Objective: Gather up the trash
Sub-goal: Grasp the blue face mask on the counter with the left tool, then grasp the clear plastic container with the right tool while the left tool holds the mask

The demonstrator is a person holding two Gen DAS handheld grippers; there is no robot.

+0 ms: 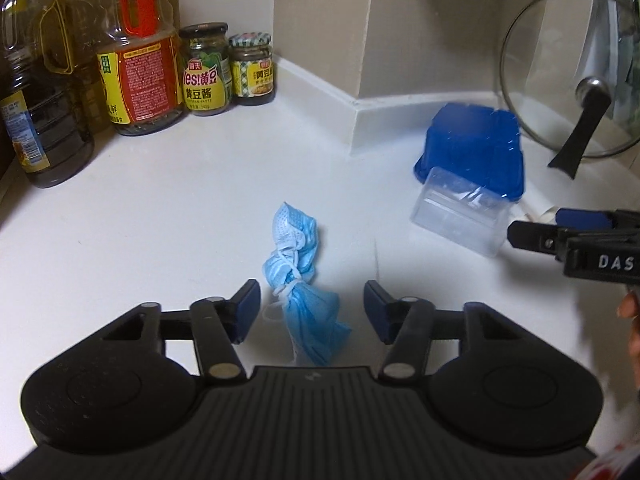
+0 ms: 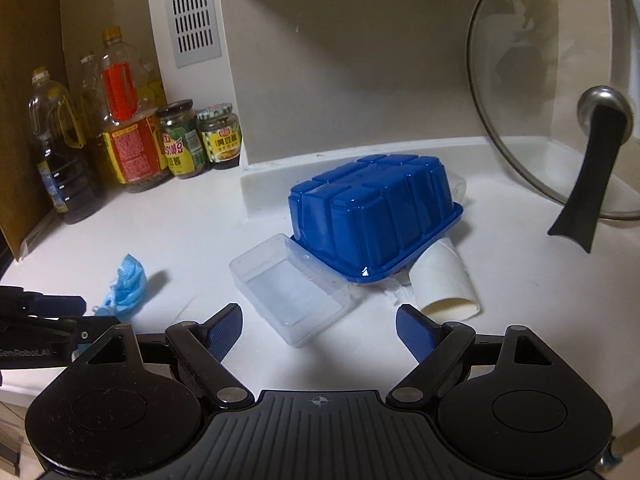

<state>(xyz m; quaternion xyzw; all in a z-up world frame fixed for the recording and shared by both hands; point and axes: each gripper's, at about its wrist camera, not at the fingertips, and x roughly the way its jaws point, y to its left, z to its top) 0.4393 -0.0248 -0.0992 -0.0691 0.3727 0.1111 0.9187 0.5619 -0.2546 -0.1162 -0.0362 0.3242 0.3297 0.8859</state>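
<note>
Beside the blue tub [image 2: 376, 216] stood three oil bottles [image 2: 128, 136], two sauce jars [image 2: 180, 140], one face mask [image 1: 300, 280], one clear box [image 2: 292, 288], one paper cup [image 2: 444, 280], one glass lid [image 2: 560, 92].

Open countertop [image 1: 160, 208] around the crumpled mask [image 1: 298, 280]; bottles [image 1: 140, 64] crowd the back-left corner.

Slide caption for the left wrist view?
Open left hand-held gripper straddles a crumpled blue face mask on the white counter.
</note>
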